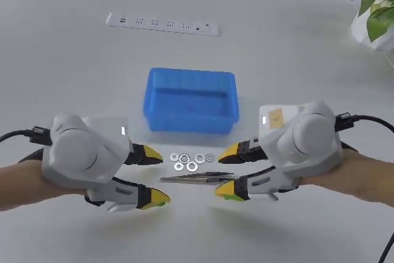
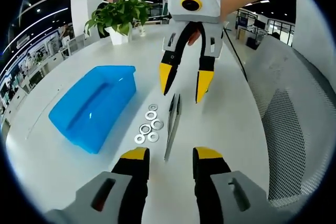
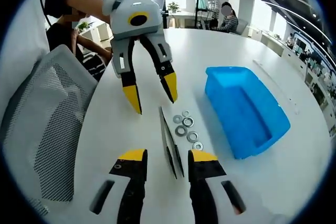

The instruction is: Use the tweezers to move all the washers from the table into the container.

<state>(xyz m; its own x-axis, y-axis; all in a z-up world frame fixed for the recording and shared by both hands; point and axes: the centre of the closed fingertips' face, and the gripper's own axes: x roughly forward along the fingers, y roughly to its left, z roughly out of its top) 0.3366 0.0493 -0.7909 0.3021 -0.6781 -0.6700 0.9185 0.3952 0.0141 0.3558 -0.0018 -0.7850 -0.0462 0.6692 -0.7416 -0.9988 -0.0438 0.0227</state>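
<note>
Both sets of jaws are spread, nothing gripped. Left gripper (image 1: 159,177) and right gripper (image 1: 223,172) face each other across the tweezers (image 1: 197,178), which lie flat on the table (image 1: 203,238). 6 washers (image 1: 191,161) are clustered just beside them, on the side toward the blue container (image 1: 191,100), which looks empty. In the right gripper view the jaws straddle one tweezer end, so it's likely lined up for pickup.
</note>
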